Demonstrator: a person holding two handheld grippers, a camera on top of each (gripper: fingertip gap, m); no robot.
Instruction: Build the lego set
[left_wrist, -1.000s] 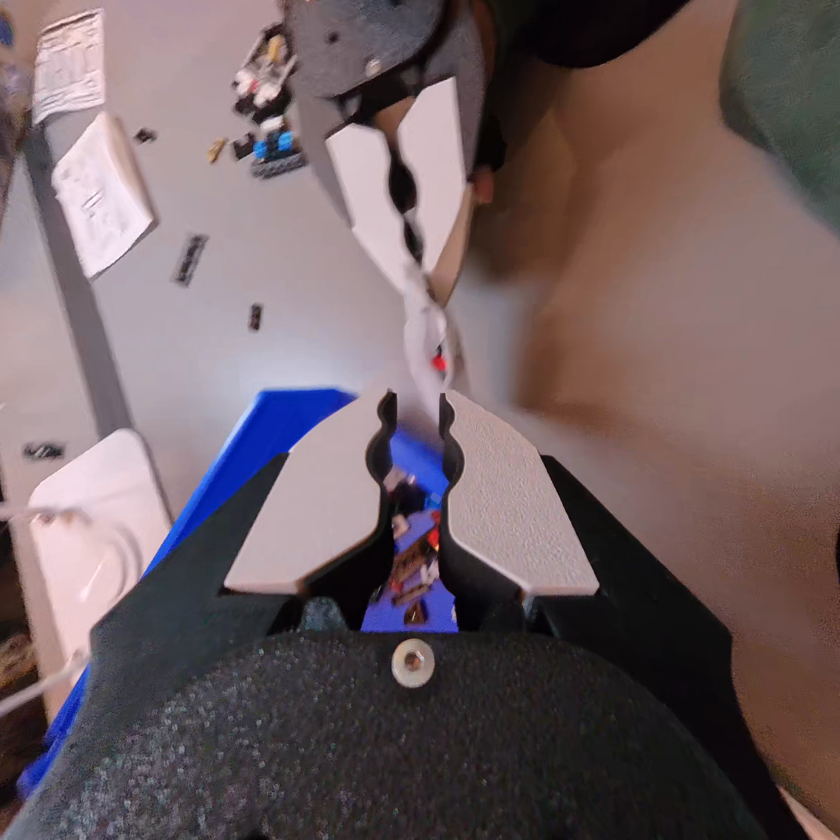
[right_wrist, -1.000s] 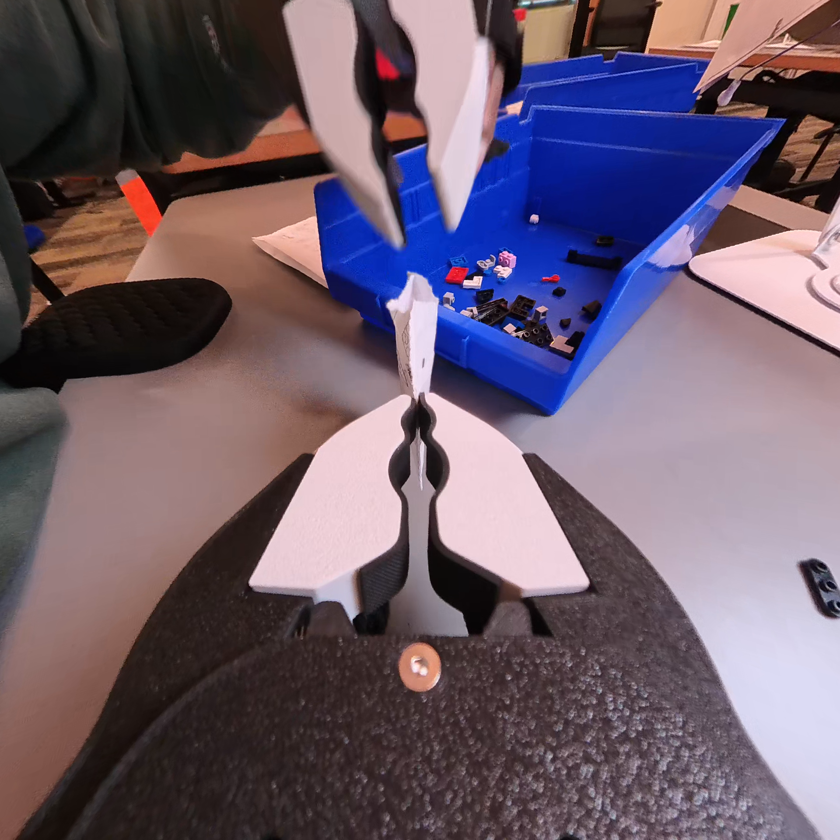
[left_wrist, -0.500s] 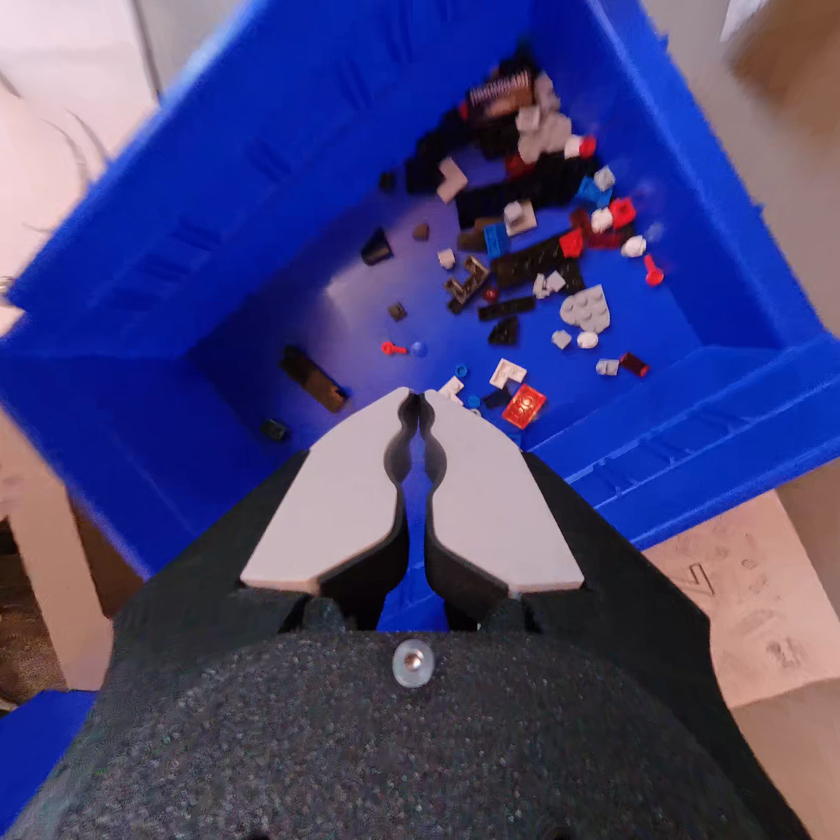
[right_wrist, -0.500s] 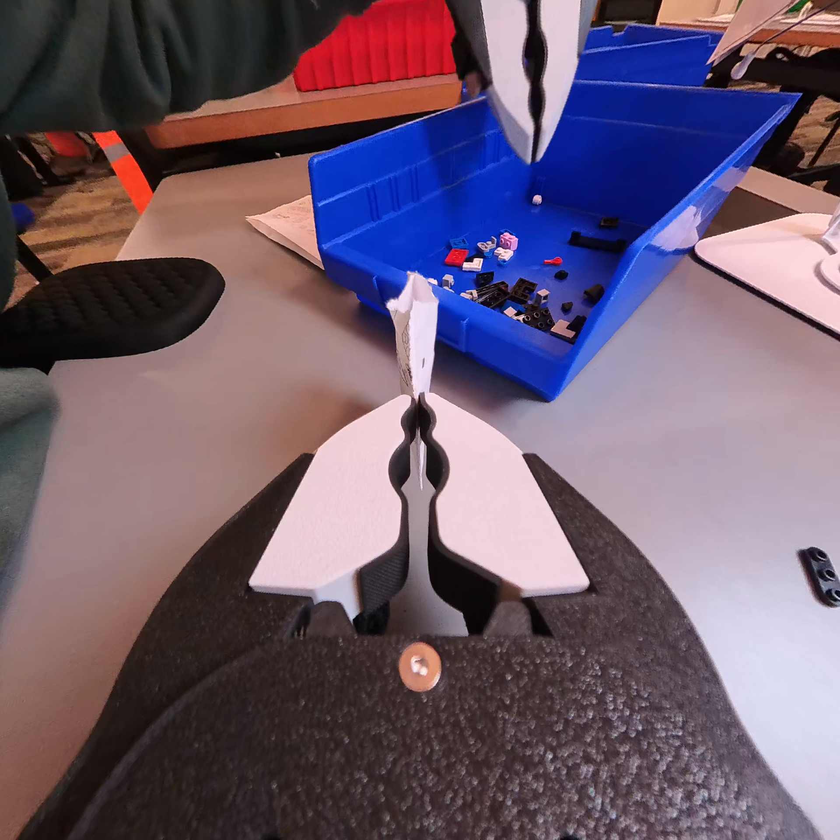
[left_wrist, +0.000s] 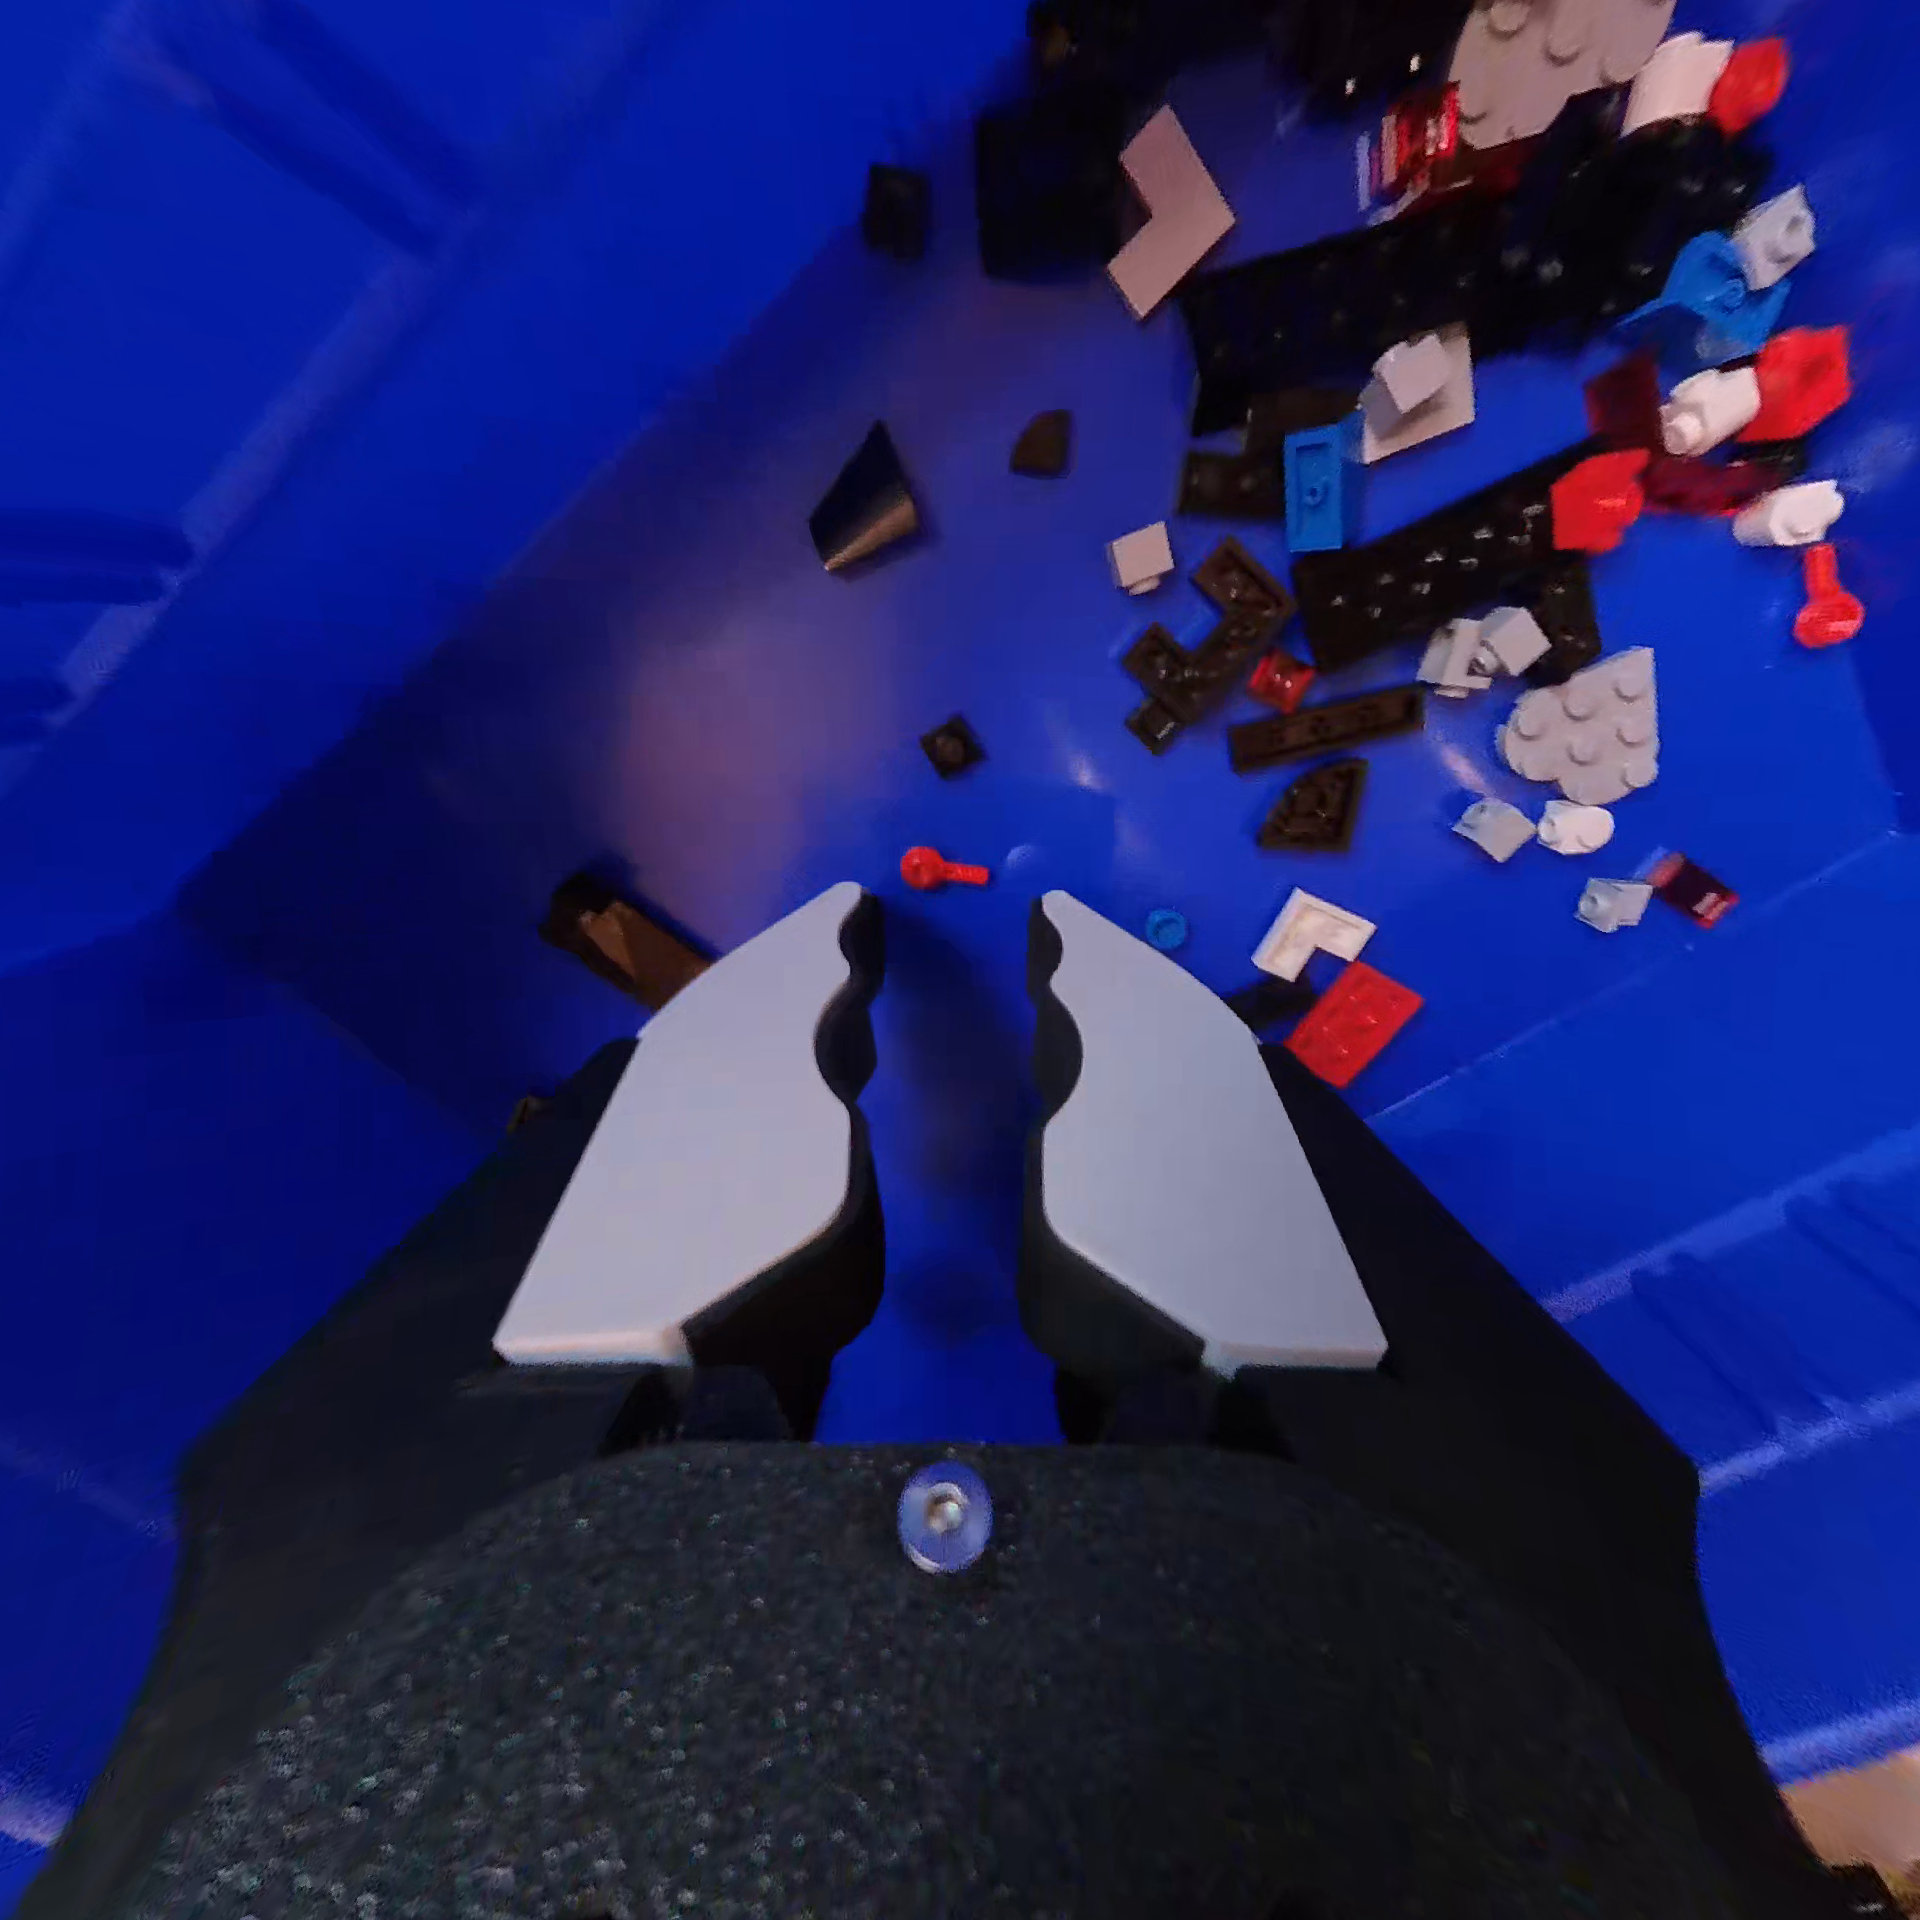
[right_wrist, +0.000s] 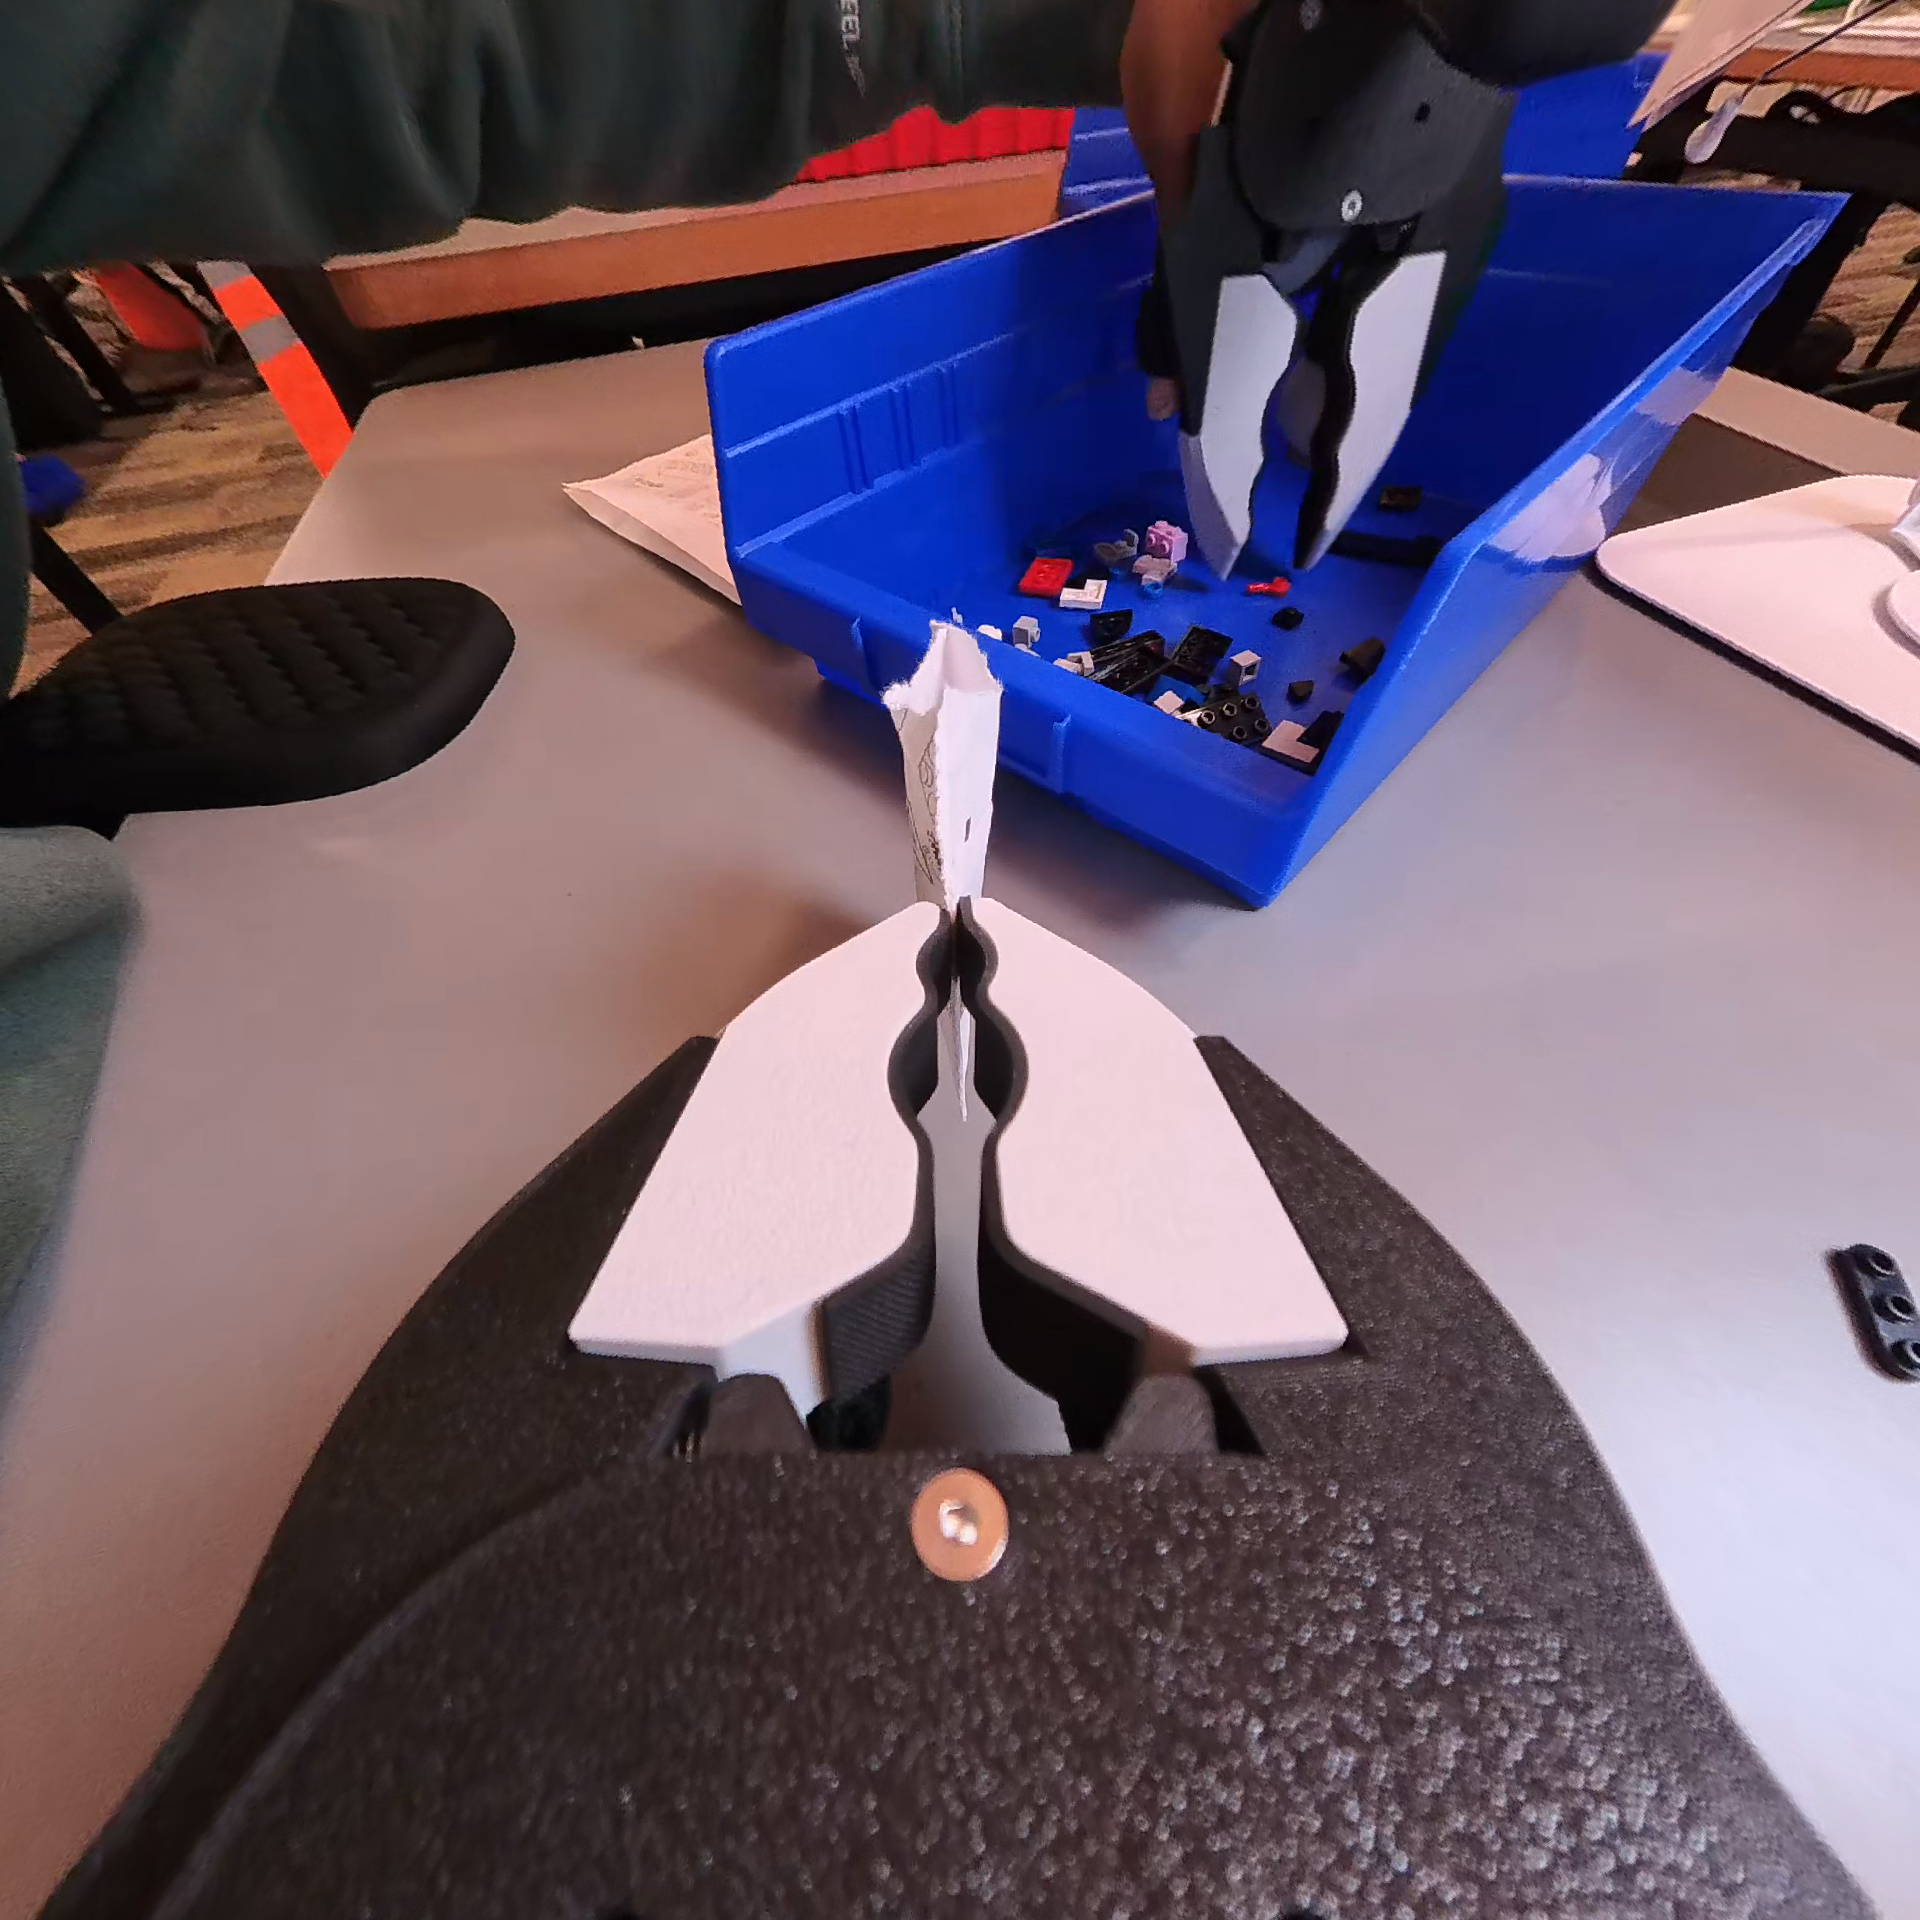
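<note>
Blue plastic fills the left wrist view: a blue bin (left_wrist: 312, 436) with ribbed walls, looked into from above. Its floor is strewn with small building bricks (left_wrist: 1455, 499), black, grey, red and blue, massed toward the far right of that view. The left gripper (left_wrist: 954, 906) is lowered inside the bin with a clear gap kept between its fingertips; nothing is held. Just beyond the tips a red pin piece (left_wrist: 940, 869) lies alone on bare floor, apart from the crowded heap, and a small blue round stud (left_wrist: 1166, 927) sits just right of the tips. A red flat plate (left_wrist: 1356, 1018) and a white corner tile (left_wrist: 1311, 933) rest near the right finger.

From the right wrist view the left gripper (right_wrist: 1262, 566) is seen pointed steeply downward into the bin (right_wrist: 935, 436), tips just above the floor, wrist raised over the far wall. Whether the floor is touched cannot be told.

The right gripper (right_wrist: 958, 906) is held low and level over the grey table (right_wrist: 1558, 987), near side, well short of the bin. Its tips are pinched together on a torn paper strip (right_wrist: 951, 769), which stands upright out of the tips, its ragged edge uppermost. The pinch sits at the strip's lower end, so most of its length is left free. A black plate piece (right_wrist: 1883, 1325) lies on the table at the right edge. A printed sheet (right_wrist: 665, 499) is partly tucked behind the bin's left wall.
</note>
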